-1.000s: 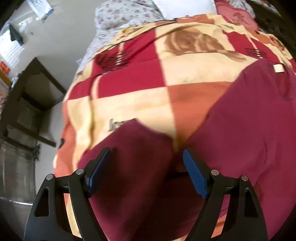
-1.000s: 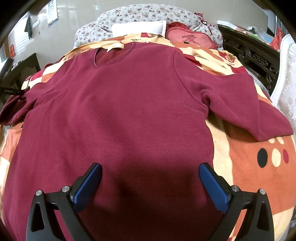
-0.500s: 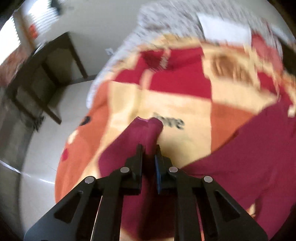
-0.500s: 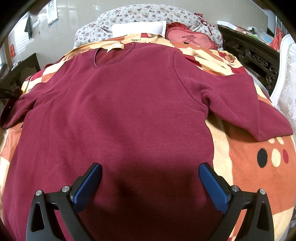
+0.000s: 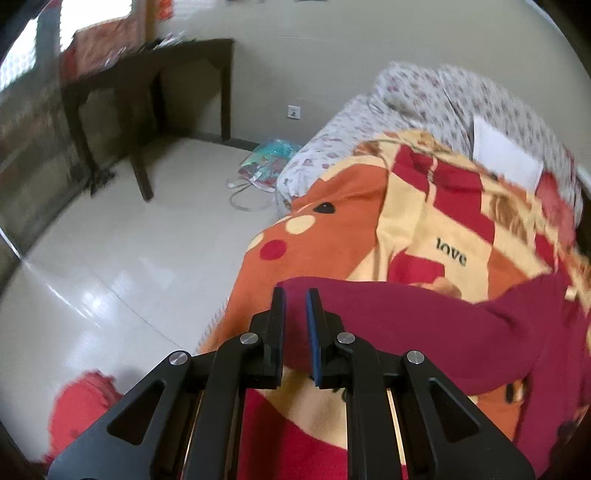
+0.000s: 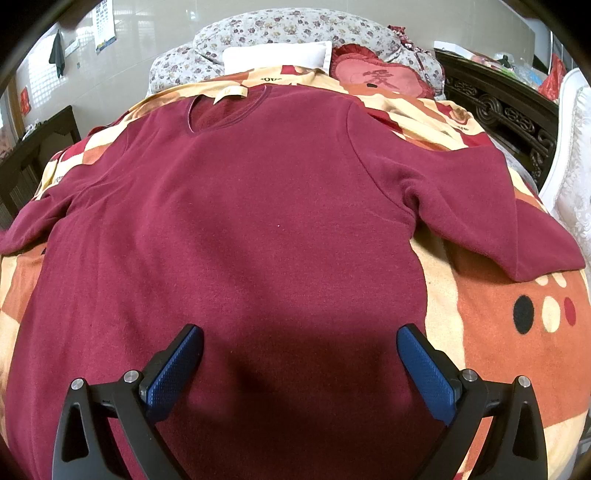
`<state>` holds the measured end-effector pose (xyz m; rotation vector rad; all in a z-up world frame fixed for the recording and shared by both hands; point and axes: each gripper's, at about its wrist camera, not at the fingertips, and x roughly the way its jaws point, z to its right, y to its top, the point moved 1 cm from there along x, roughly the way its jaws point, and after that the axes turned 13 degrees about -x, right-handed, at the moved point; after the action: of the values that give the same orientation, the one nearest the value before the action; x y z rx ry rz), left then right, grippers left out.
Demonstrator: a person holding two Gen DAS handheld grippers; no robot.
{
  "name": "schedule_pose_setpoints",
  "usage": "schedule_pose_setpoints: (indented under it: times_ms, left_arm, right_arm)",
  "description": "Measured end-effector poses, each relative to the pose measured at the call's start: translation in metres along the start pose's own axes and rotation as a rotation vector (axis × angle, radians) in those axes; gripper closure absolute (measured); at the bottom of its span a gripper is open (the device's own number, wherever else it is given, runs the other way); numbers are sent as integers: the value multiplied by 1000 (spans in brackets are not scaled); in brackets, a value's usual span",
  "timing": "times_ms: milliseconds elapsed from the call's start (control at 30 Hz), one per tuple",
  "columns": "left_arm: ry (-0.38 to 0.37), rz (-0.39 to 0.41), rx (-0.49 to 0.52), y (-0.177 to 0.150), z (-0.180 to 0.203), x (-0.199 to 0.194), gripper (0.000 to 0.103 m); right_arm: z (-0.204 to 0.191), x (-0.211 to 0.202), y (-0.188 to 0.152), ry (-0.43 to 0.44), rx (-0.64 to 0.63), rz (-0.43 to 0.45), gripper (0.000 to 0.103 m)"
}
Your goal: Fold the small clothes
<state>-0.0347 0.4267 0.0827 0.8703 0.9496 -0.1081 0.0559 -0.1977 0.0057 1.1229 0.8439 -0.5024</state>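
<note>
A maroon long-sleeved shirt lies flat, front up, on an orange, red and cream blanket on a bed. My left gripper is shut on the cuff of its left sleeve, which stretches out toward the bed's edge. In the right wrist view that sleeve runs off the left side, and the left gripper itself is out of sight there. My right gripper hangs open over the shirt's lower body, with nothing between its blue pads. The right sleeve lies spread on the blanket.
Left of the bed are a pale tiled floor, a dark wooden table and a plastic bag. A floral quilt, a white pillow and a red cushion sit at the bed's head. Dark carved furniture stands on the right.
The left gripper shut on the sleeve cuff, rolled, and drew the sleeve outward to the bed's left edge. The right gripper stayed still and open.
</note>
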Motion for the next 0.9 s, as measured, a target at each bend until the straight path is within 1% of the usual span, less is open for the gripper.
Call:
schedule_pose_setpoints:
  times_ms: [33, 100, 167, 200, 233, 267, 333, 367, 400, 467, 567, 600, 700, 767, 800, 833, 867, 900]
  left_arm:
    - [-30, -7, -33, -2, -6, 1, 92]
    - [-60, -16, -69, -5, -13, 4, 92]
    - [-104, -55, -149, -12, -23, 12, 92]
    - [-141, -91, -209, -17, -30, 15, 91]
    - [-198, -123, -271, -25, -37, 16, 91]
    - [-225, -132, -294, -31, -38, 15, 91]
    - [-238, -136, -318, -46, -41, 16, 83]
    - [-236, -141, -316, -53, -40, 20, 67]
    - [-235, -154, -315, -57, -39, 26, 55]
    - [-239, -171, -318, -62, -35, 37, 55]
    - [-285, -144, -324, -56, -30, 42, 55]
    - [-307, -142, -353, -53, -33, 44, 55]
    - [-372, -178, -530, -41, -49, 59, 55]
    - [-377, -172, -596, -35, -55, 60, 55]
    - [-362, -159, -613, -32, -56, 58, 60]
    - [-336, -145, -624, -29, -57, 56, 68]
    - [-308, -145, -617, -27, -55, 55, 96]
    - [-279, -157, -605, -25, -53, 55, 98]
  right_arm:
    - [0, 0, 0, -1, 0, 0, 0]
    - [0, 0, 0, -1, 0, 1, 0]
    - [0, 0, 0, -1, 0, 1, 0]
    - [0, 0, 0, -1, 0, 1, 0]
    - [0, 0, 0, 0, 1, 1, 0]
    - [0, 0, 0, 0, 1, 0, 0]
    - [-1, 0, 0, -2, -1, 0, 0]
    - [0, 0, 0, -2, -1, 0, 0]
    - [0, 0, 0, -1, 0, 0, 0]
    - [0, 0, 0, 0, 1, 1, 0]
    - [0, 0, 0, -1, 0, 1, 0]
    - [0, 0, 0, -2, 0, 1, 0]
    - [0, 1, 0, -2, 0, 0, 0]
    - [0, 0, 0, -2, 0, 1, 0]
    - [0, 0, 0, -2, 0, 2, 0]
    - [-1, 0, 0, -2, 0, 2, 0]
    - [0, 0, 0, -2, 0, 2, 0]
    - [-1, 0, 0, -1, 1, 2, 0]
